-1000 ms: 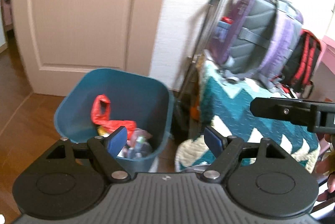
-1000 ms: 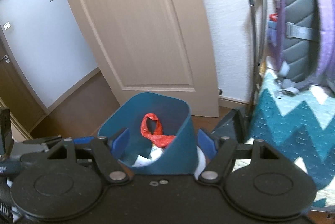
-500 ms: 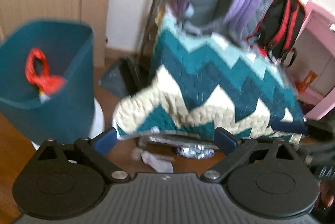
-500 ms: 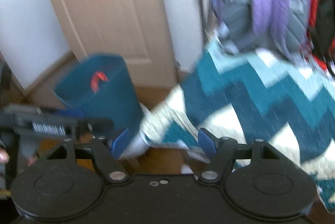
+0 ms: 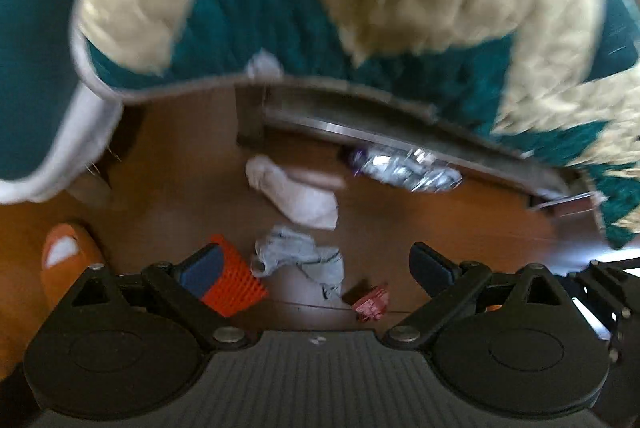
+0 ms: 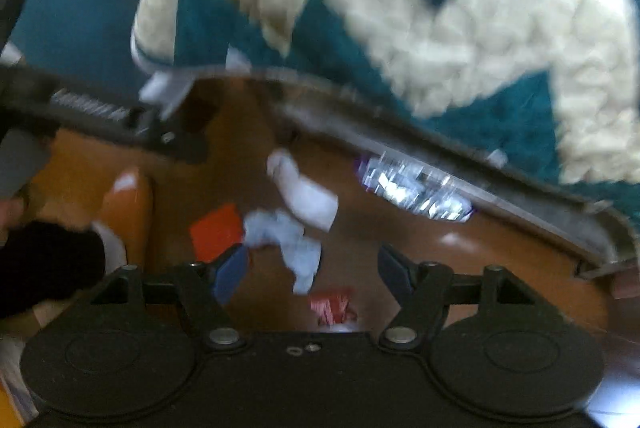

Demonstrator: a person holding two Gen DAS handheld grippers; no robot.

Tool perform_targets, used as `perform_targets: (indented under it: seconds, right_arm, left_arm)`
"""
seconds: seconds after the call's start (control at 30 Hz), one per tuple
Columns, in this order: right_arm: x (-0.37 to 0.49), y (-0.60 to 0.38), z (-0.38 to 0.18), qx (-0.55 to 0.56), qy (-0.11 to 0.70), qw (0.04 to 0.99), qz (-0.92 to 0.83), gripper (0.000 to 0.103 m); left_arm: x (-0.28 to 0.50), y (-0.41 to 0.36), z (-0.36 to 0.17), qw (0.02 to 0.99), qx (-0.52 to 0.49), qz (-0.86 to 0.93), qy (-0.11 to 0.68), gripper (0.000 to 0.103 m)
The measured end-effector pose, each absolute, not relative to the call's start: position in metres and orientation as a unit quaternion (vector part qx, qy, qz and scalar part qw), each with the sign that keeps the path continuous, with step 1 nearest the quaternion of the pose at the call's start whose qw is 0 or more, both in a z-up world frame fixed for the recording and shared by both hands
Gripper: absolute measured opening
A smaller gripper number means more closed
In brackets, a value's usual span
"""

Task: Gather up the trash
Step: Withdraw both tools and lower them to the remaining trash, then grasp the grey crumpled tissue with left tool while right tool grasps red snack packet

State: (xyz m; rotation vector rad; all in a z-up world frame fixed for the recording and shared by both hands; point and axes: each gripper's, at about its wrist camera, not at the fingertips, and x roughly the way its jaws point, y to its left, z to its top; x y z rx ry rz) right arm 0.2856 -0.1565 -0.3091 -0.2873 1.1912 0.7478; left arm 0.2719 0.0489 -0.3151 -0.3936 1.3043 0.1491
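Both hand-held grippers, the left hand-held gripper [image 5: 314, 264] and the right hand-held gripper [image 6: 310, 270], are hanging over the floor [image 5: 460, 236] with jaws apart and nothing in them; the left's jaws have just been opening. Most collecting seems left: a white tissue [image 5: 296, 193] is lying at twelve o'clock from the crumpled grey paper [image 5: 300, 256], a foil wrapper [image 5: 404, 169] at two, an orange piece [image 5: 234, 282] at nine, a red scrap [image 5: 372, 302] at five.

Left gripper [image 5: 316, 264] jaws wide apart, empty, above wood floor [image 5: 440, 228]. Crumpled grey paper [image 5: 300, 256] between them; orange mesh piece [image 5: 234, 282] left of it, white tissue [image 5: 296, 193] beyond, red wrapper [image 5: 372, 302] right. Foil wrapper [image 5: 404, 167] under bed edge.
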Motion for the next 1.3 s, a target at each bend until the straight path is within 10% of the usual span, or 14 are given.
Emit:
perform_targets:
  seconds: [0.77,1.03,1.3]
  right_arm:
    - [0.275,-0.144,-0.505,-0.25,0.581,0.653,0.416,0.069]
    - [0.265,-0.131,-0.517,-0.27,0.564,0.655,0.424,0.068]
    - [0.27,-0.127,-0.523,-0.275,0.558,0.666,0.412,0.065]
  left_arm:
    - [0.326,-0.005,-0.541,0.662,-0.189,0.106,0.717,0.099]
    - [0.329,-0.013,-0.555,0.662,-0.181,0.1,0.721,0.061]
    - [0.327,-0.017,-0.556,0.672,-0.173,0.092,0.715,0.053]
